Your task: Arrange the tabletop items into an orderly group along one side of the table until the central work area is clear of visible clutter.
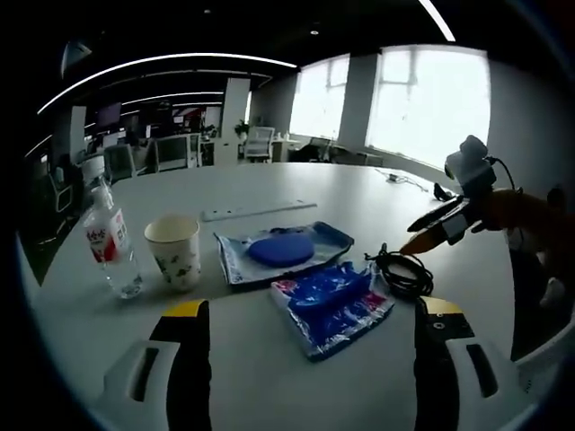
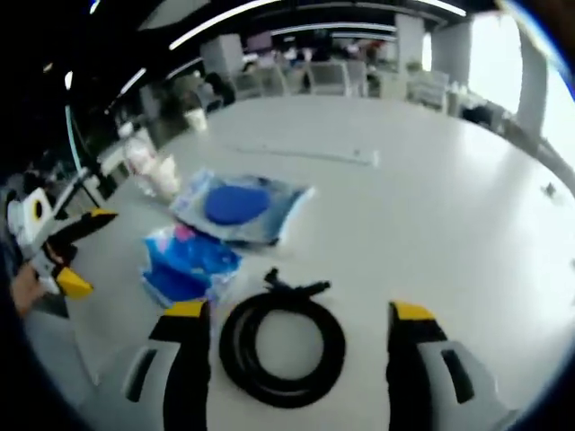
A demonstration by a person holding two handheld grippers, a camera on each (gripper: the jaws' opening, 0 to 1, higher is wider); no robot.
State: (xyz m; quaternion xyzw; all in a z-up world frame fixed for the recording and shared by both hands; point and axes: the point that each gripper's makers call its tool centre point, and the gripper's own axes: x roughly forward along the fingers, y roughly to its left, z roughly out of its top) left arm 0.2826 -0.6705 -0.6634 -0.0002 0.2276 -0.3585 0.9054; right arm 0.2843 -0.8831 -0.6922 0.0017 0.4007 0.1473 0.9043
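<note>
Jaws spread wide and holding nothing, the right gripper [image 2: 292, 337] is hovering over a coiled black cable [image 2: 282, 337], the open, empty left gripper [image 1: 310, 337] facing a blue packet [image 1: 331, 303] at 12 o'clock.

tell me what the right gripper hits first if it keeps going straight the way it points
Most likely the coiled black cable, lying on the table between the open jaws of the right gripper. The blue packet lies left of that line; depth is hard to judge.

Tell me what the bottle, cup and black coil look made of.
Bottle: clear plastic, glossy, see-through with a red-and-white label. Cup: likely paper, matte white with a printed pattern and rolled rim. Coil: a cable, seemingly rubber or plastic sheathed, smooth black, faintly shiny.
</note>
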